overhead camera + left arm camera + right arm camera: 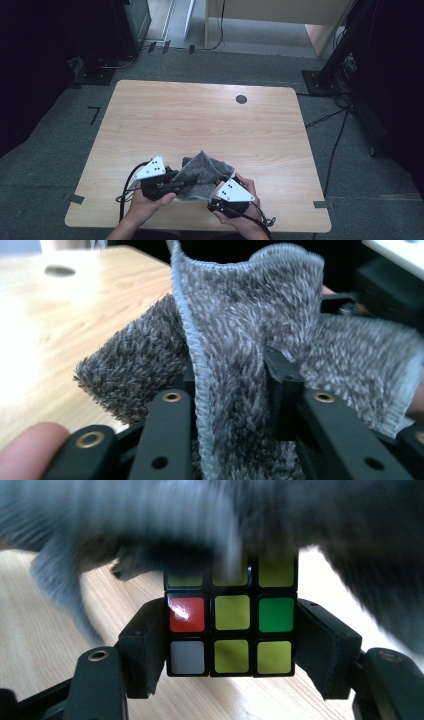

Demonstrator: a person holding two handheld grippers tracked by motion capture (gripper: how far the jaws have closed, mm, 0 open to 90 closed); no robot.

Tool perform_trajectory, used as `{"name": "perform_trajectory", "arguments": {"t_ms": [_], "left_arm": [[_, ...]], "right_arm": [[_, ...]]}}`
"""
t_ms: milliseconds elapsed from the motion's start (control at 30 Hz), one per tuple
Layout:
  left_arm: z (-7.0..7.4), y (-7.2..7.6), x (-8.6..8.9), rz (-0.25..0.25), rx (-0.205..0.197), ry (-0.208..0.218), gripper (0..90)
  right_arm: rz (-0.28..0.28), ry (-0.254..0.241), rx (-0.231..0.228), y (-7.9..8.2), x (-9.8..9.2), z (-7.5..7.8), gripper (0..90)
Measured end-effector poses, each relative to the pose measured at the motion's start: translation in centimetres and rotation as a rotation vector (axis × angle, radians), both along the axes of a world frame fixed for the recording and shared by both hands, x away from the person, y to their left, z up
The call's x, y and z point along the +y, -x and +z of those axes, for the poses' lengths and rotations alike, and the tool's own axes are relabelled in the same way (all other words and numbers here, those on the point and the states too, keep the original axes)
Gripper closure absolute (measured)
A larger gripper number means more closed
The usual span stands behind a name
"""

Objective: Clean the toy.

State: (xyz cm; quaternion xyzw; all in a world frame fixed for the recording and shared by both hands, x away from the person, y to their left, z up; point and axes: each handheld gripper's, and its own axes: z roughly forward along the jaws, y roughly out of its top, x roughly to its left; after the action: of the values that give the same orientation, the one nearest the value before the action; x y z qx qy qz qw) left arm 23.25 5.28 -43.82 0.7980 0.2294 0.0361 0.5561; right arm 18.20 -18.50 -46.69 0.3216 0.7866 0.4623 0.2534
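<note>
Cube (231, 622) clamped in right gripper (231, 645) at lower centre, cloth (240, 340) pinched by left gripper (232, 405) draped right over its top face.

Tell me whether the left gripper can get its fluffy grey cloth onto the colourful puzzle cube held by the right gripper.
Probably yes: the left gripper clamps the grey cloth, which already drapes over the top of the puzzle cube in the right gripper.
</note>
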Motion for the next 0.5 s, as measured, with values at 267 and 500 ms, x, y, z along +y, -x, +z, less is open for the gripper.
{"name": "perform_trajectory", "arguments": {"t_ms": [267,500], "left_arm": [[-0.6,-1.1,1.1,0.089,0.081,-0.013,72.2],[-0.5,-1.0,0.8,0.083,0.063,-0.025,71.7]], "right_arm": [[0.001,-0.021,-0.003,0.1,-0.2,0.2,34.9],[0.004,0.0,0.002,0.2,0.2,0.0,34.9]]}}
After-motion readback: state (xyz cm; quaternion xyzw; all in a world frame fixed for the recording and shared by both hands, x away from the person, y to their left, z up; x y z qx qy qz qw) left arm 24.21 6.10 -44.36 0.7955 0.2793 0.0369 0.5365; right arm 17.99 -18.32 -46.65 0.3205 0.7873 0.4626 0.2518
